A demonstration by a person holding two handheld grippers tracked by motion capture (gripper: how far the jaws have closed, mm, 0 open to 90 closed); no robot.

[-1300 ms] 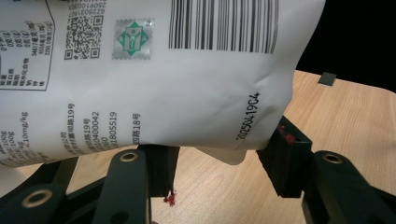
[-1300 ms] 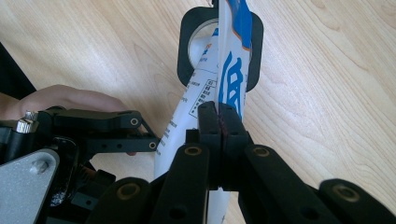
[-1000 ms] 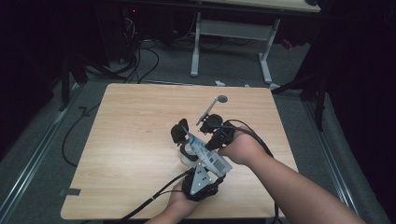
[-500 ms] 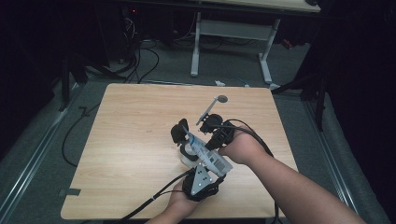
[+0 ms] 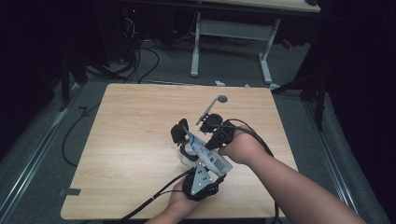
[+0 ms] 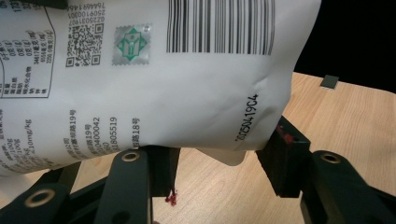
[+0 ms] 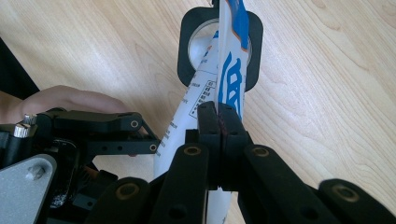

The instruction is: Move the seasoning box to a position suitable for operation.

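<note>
Pinching a white printed pouch (image 5: pixel 208 156) above the wooden table (image 5: pixel 135 140), right tool (image 7: pixel 218 122) pressed together on its edge, left tool (image 6: pixel 217 161) spread around its barcoded end, black-framed cup (image 7: pixel 219 46) beneath.

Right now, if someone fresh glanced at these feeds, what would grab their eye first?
The white printed pouch held over the near-middle of the wooden table, its barcode large in the left gripper view. The right gripper is shut on its edge, and the left gripper sits at its lower end, jaws apart.
</note>
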